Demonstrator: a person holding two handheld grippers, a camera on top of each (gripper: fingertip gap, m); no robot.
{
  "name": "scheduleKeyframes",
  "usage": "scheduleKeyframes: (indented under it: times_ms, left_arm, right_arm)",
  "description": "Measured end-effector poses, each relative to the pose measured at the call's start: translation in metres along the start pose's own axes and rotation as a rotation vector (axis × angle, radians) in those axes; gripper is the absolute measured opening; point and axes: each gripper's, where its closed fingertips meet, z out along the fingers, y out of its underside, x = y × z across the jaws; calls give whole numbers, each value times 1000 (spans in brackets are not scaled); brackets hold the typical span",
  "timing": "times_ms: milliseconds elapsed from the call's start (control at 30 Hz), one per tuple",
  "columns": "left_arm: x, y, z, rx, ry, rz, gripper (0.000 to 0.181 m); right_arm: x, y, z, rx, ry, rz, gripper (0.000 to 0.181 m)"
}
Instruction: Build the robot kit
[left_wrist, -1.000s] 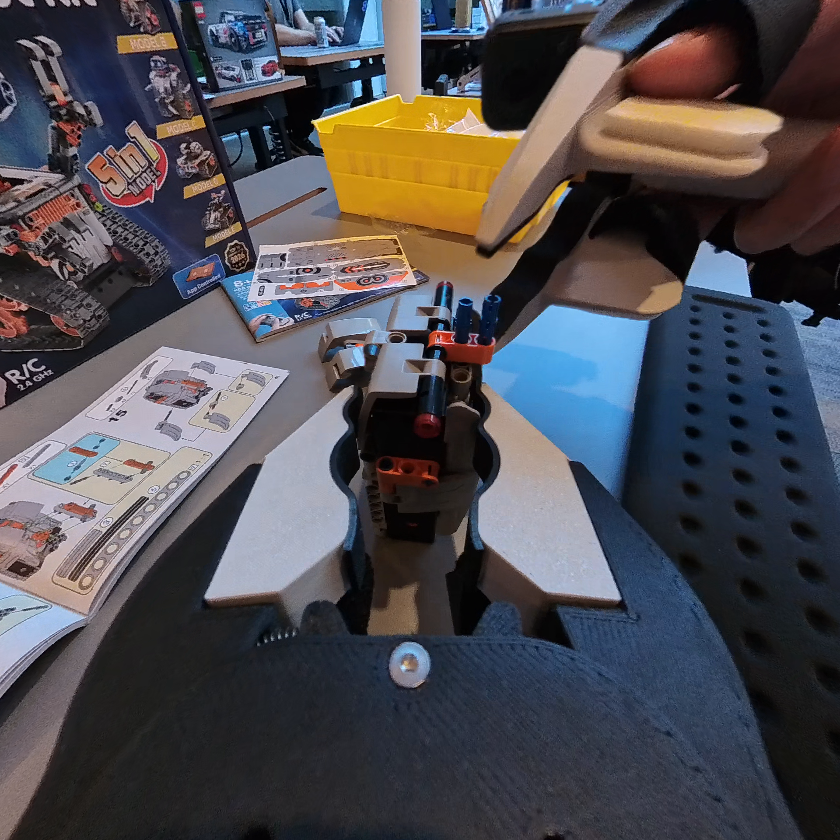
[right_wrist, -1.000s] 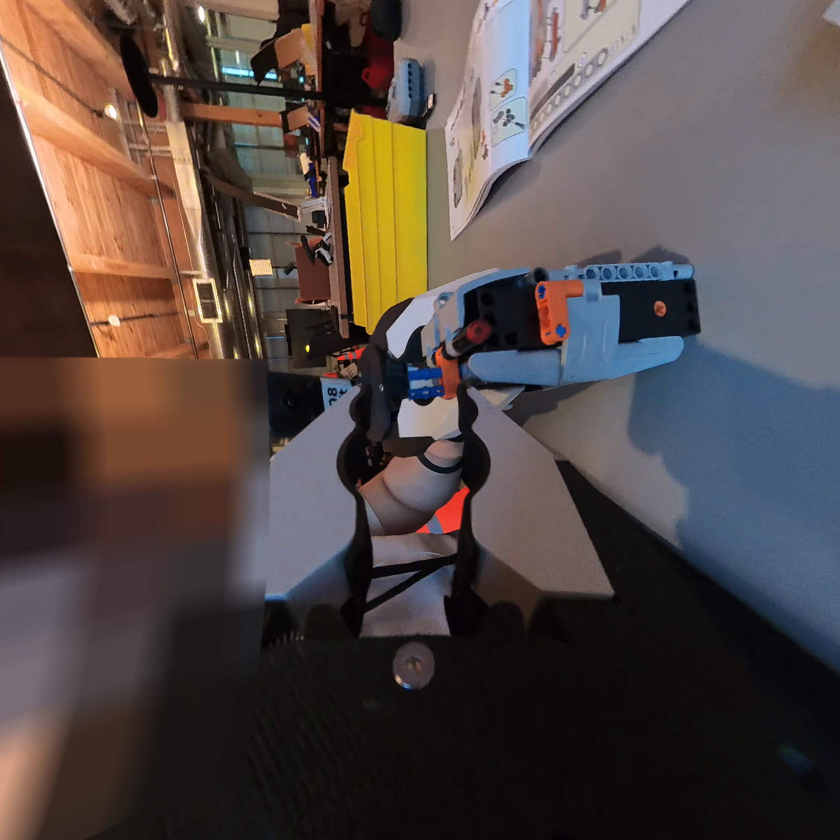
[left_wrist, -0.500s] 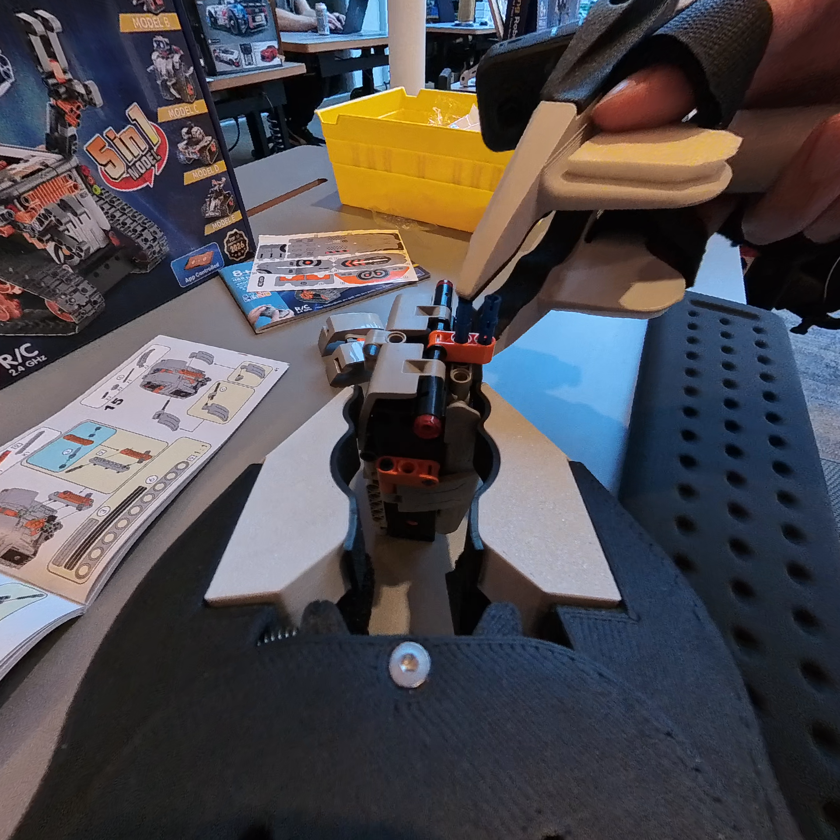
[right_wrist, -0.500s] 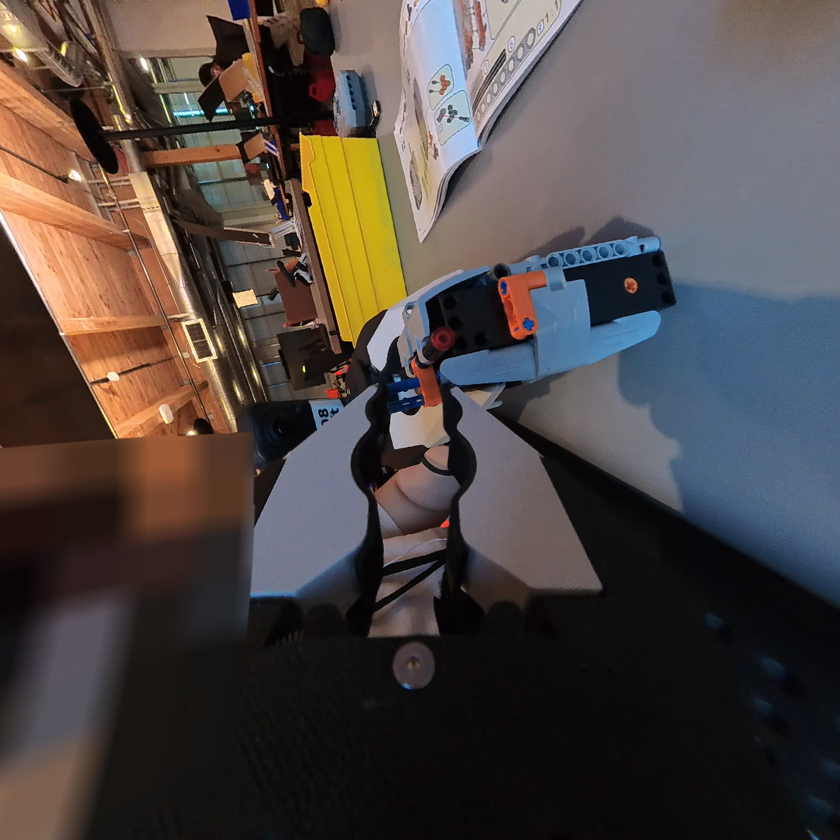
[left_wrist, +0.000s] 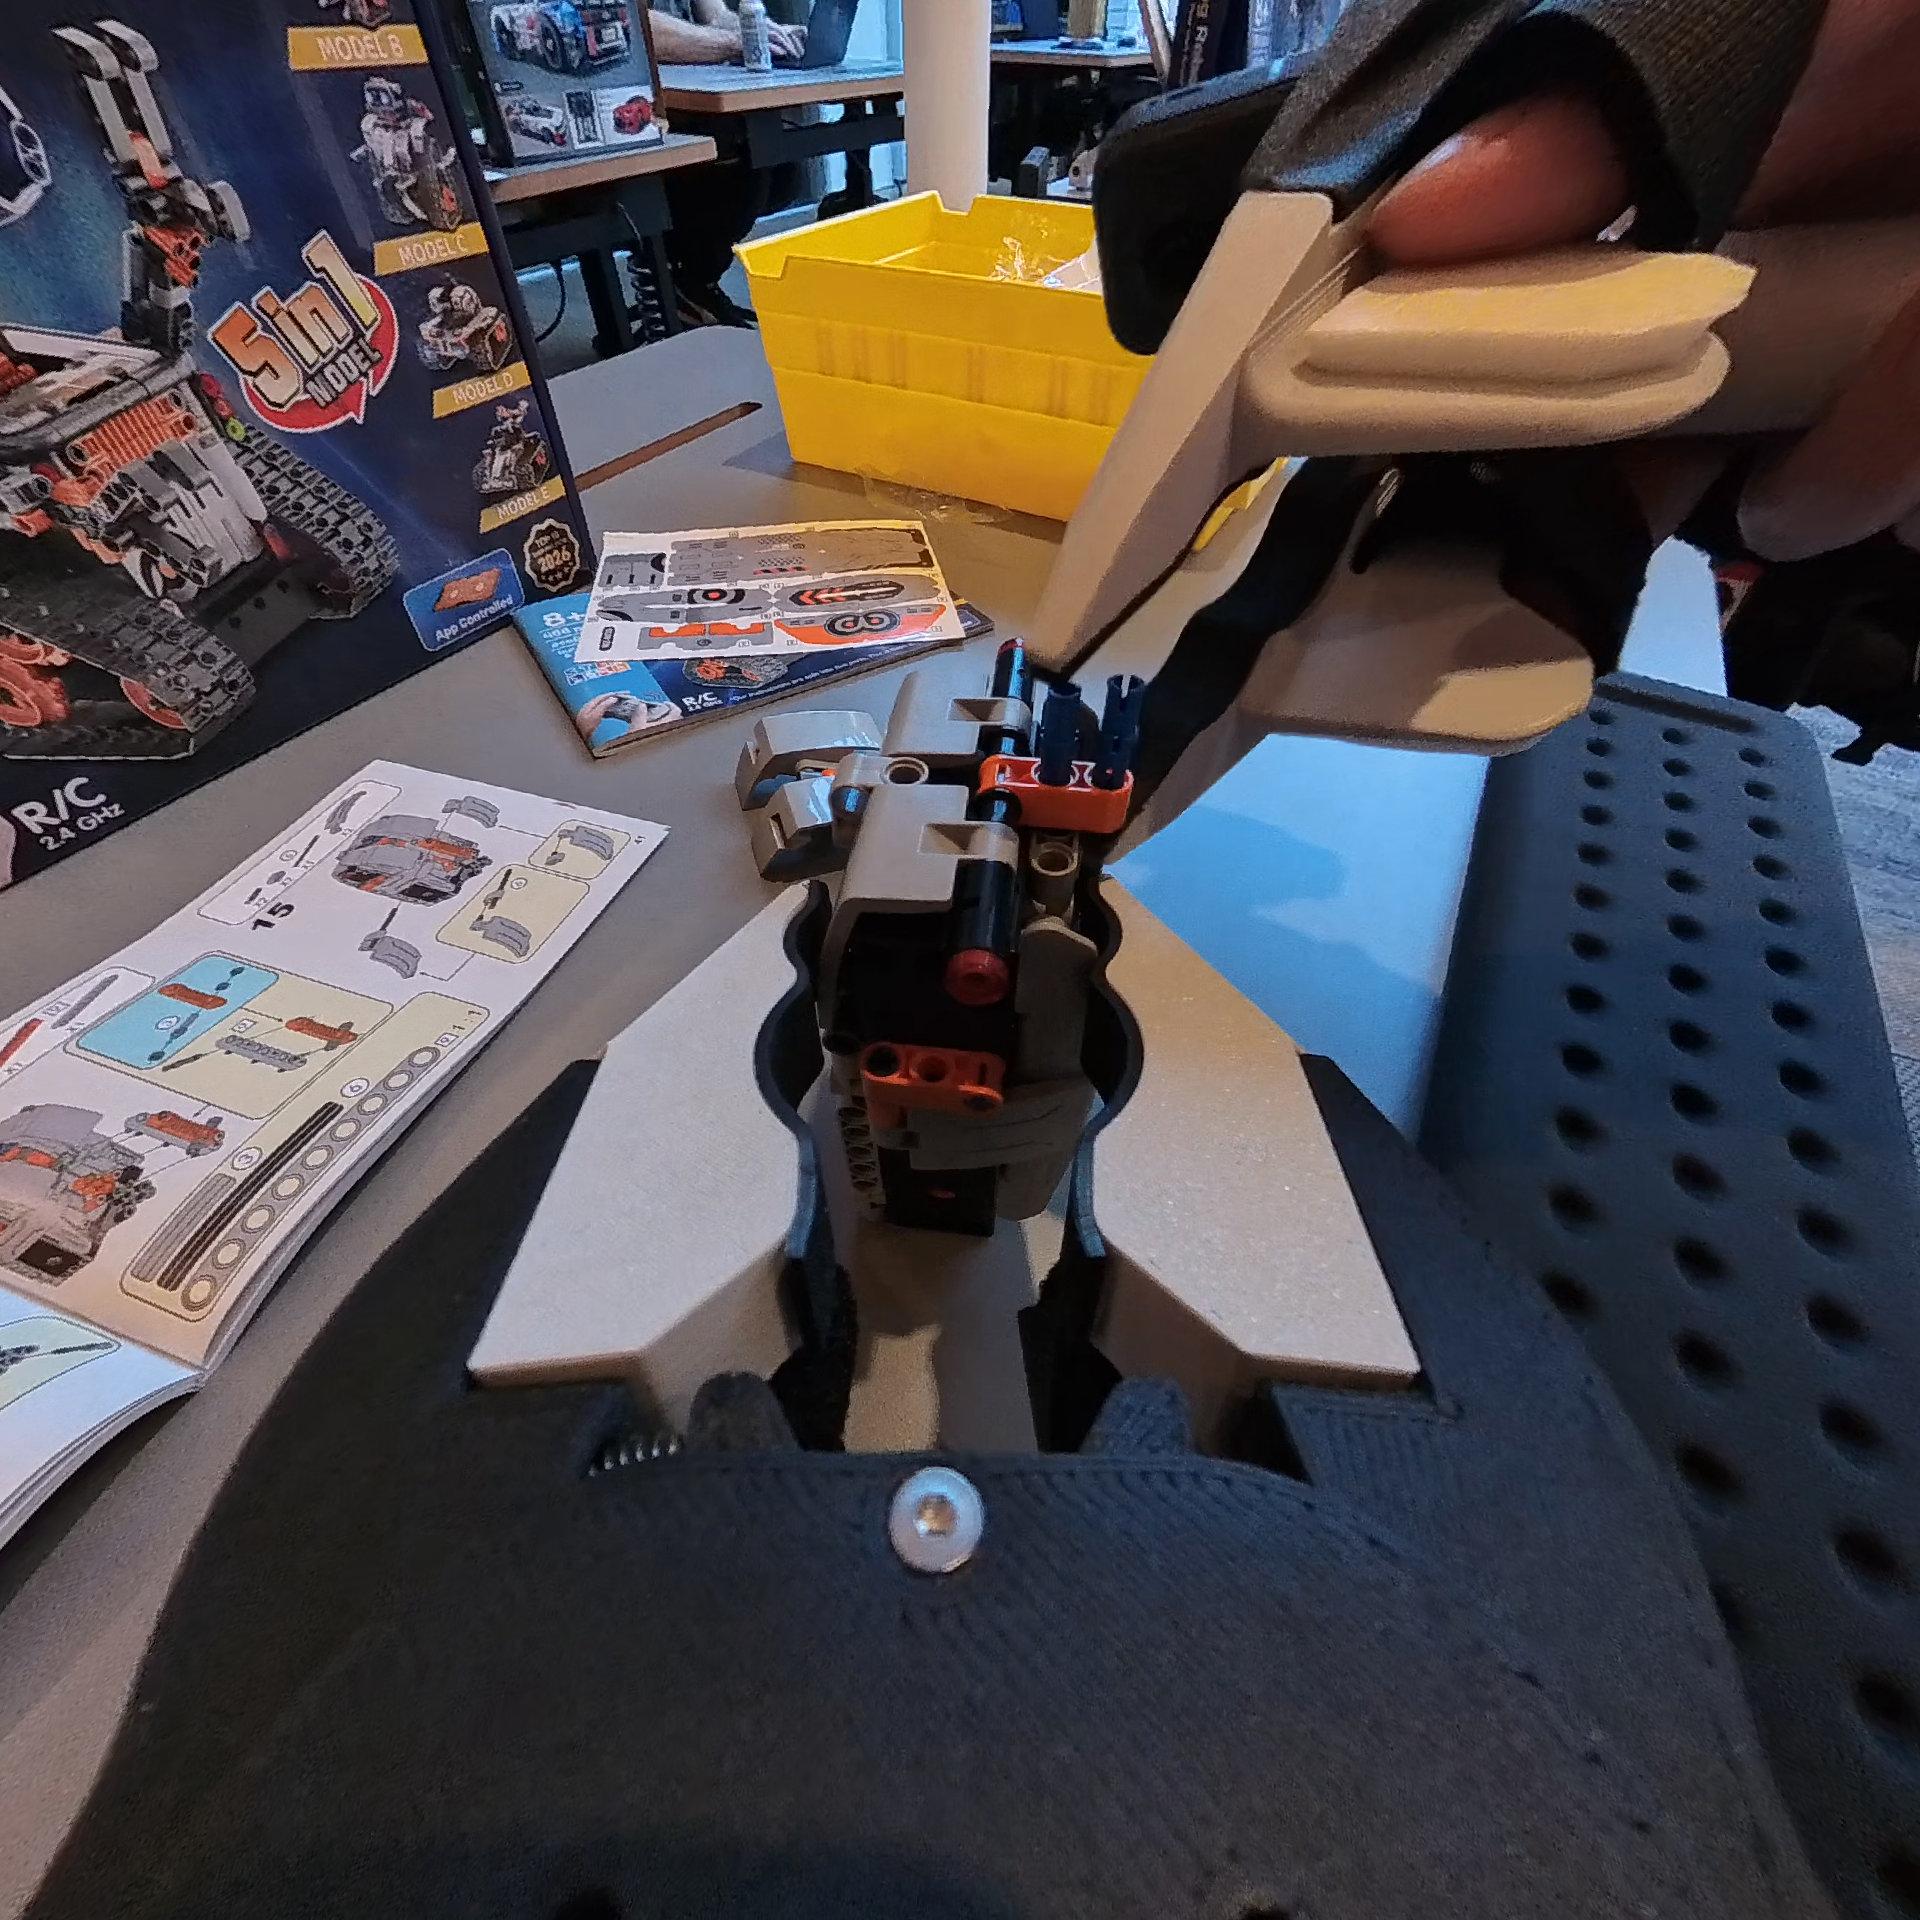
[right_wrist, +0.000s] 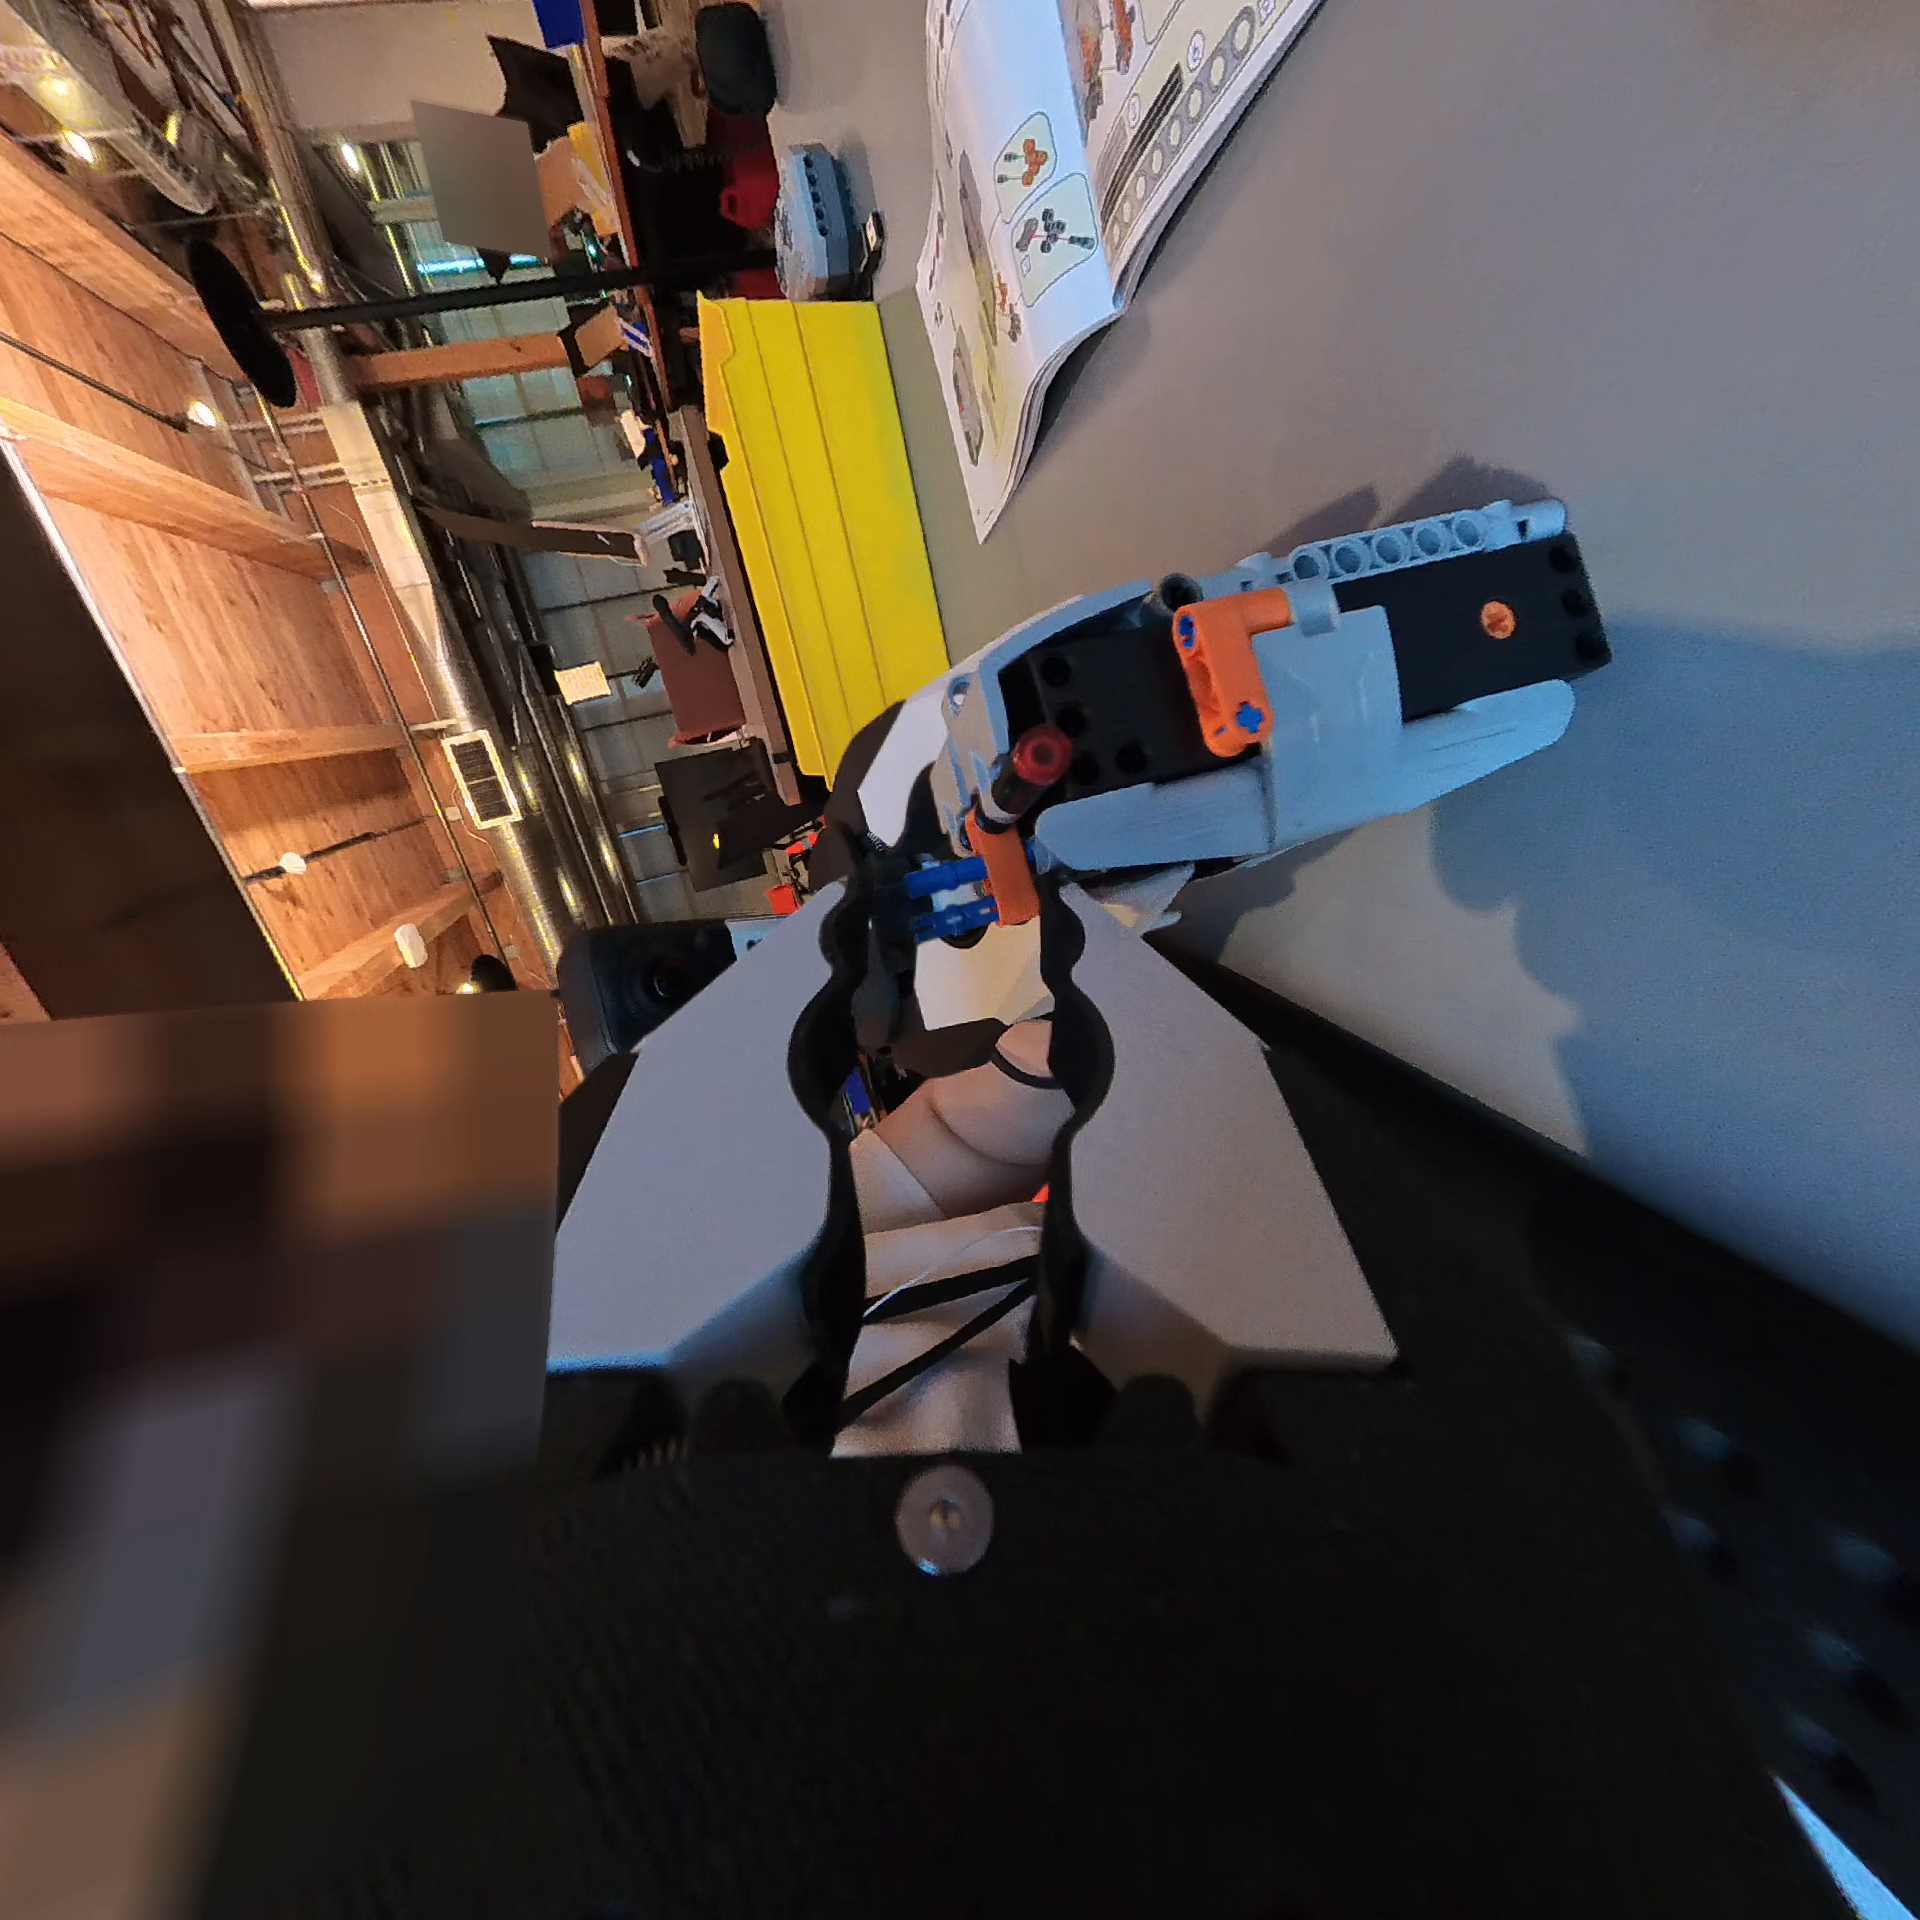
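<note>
My left gripper (left_wrist: 951, 914) is shut on a grey, black and orange brick assembly (left_wrist: 914, 997) and holds it on the grey table (left_wrist: 675, 436). An orange beam (left_wrist: 1055, 795) at the assembly's far end carries two blue pins (left_wrist: 1091, 717). My right gripper (left_wrist: 1091, 748) comes down from the upper right, held by a gloved hand. In the right wrist view its fingers stand a narrow gap apart, with the blue pins (right_wrist: 951, 894) and the orange beam (right_wrist: 1003, 868) between the tips of the right gripper (right_wrist: 940, 904). The assembly (right_wrist: 1351, 686) lies beyond them.
A yellow bin (left_wrist: 914, 343) stands at the back of the table. An open instruction booklet (left_wrist: 260, 1029) lies left, a toy box (left_wrist: 208, 364) stands behind it, and a sticker sheet (left_wrist: 769, 592) lies on a thin booklet. A black perforated pad (left_wrist: 1662, 1143) lies right. There is about 4 cm between the tips of the two grippers.
My right gripper has come down and in until its fingertips straddle the blue pins; its finger gap looks the same. My left gripper and the assembly have stayed put.
</note>
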Motion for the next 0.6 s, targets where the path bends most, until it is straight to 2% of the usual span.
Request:
scheduleKeyframes:
  times_ms: [33,167,467,600]
  left_arm:
    - [0,0,0,0,-2,0,47]
    - [-1,0,0,2,1,-13,47]
    - [0,0,0,-3,0,-2,47]
    - [0,0,0,-10,-5,2,47]
  right_arm:
    - [0,-1,0,7,4,-4,32]
    - [3,-2,1,24,2,13,25]
    - [3,-2,0,41,-19,84,26]
    - [4,-3,0,41,1,35,24]
